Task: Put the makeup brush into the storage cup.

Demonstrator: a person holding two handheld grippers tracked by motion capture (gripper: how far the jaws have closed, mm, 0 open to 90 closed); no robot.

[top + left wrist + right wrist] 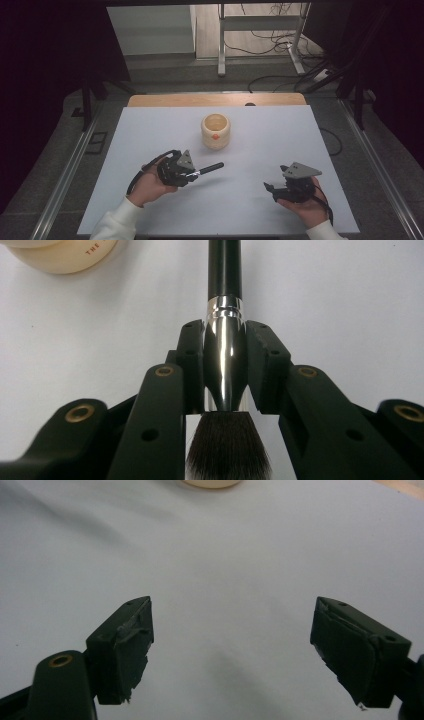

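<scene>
A makeup brush (225,355) with a black handle, a shiny silver ferrule and dark bristles sits between the pads of my left gripper (225,360), which is shut on the ferrule. Its handle (210,169) points away from the hand toward the right of the table, and the bristles point back toward the hand. A cream cup (215,131) with an orange mark stands beyond it near the table's middle, and its edge (60,255) shows at the top left of the left gripper view. My right gripper (232,650) is open over bare white table, held low at the right (272,189).
The white table top (150,145) ends in a wooden strip (215,99) at the far side. Past it lie a metal frame leg (221,40) and cables on the floor. Metal rails run along both sides of the table.
</scene>
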